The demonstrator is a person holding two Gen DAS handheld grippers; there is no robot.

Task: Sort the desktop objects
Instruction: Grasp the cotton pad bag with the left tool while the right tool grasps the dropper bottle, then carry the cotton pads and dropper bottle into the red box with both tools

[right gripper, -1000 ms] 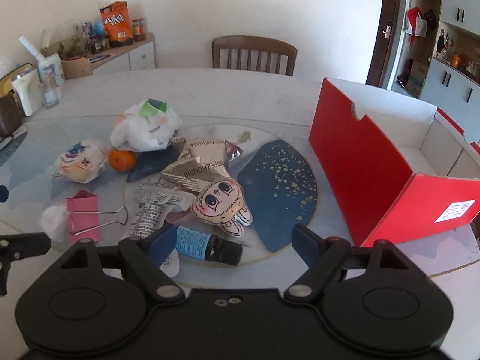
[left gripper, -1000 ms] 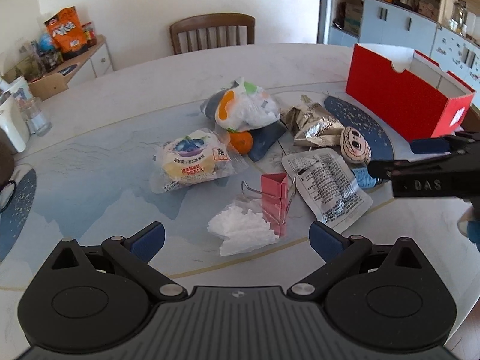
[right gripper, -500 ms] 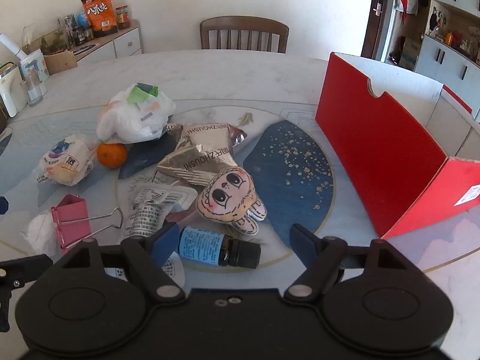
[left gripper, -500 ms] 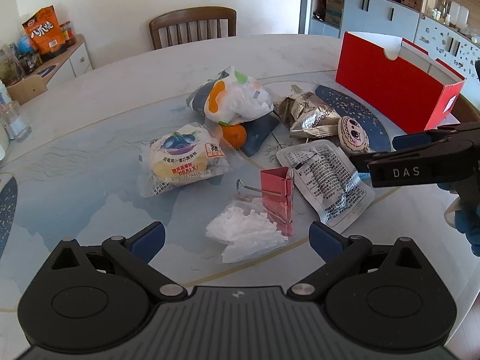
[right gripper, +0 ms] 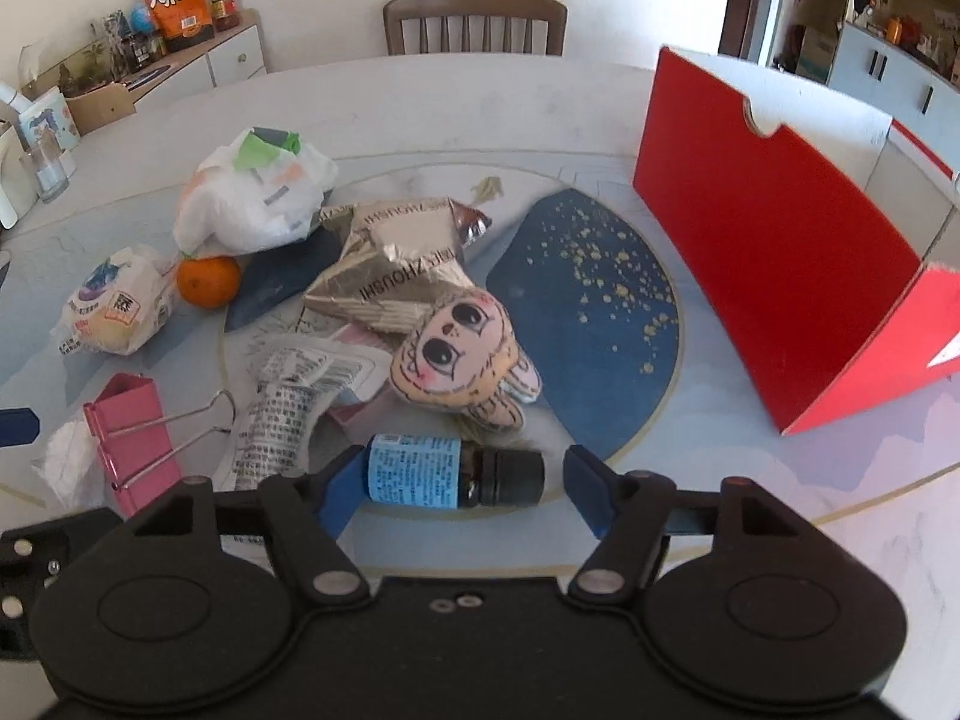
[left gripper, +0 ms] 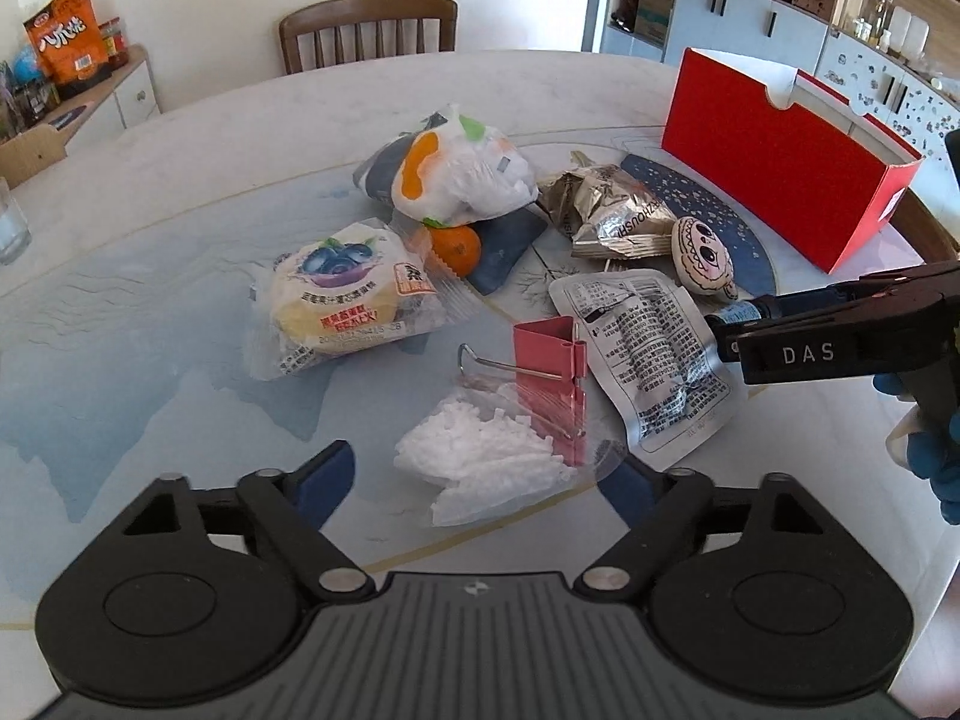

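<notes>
A small dark bottle with a blue label (right gripper: 447, 471) lies on its side between the open fingers of my right gripper (right gripper: 462, 489); whether they touch it I cannot tell. My left gripper (left gripper: 480, 483) is open around a clear bag of white bits (left gripper: 486, 462), beside a pink binder clip (left gripper: 549, 369). On the table lie a doll-face plush (right gripper: 456, 354), a silver snack bag (right gripper: 396, 264), a printed sachet (left gripper: 651, 354), a wrapped blueberry cake (left gripper: 348, 294), an orange (left gripper: 457, 247) and a white plastic bag (left gripper: 459, 171). A red box (right gripper: 774, 252) stands open at the right.
A wooden chair (right gripper: 474, 21) stands at the table's far side. A sideboard with snacks and jars (right gripper: 174, 30) is at the back left. A glass (right gripper: 45, 165) stands near the left table edge. Cabinets (left gripper: 750, 18) fill the back right.
Both grippers have moved forward and down toward the table. The bottle now lies between the right fingers, and the white-bits bag lies between the left fingers.
</notes>
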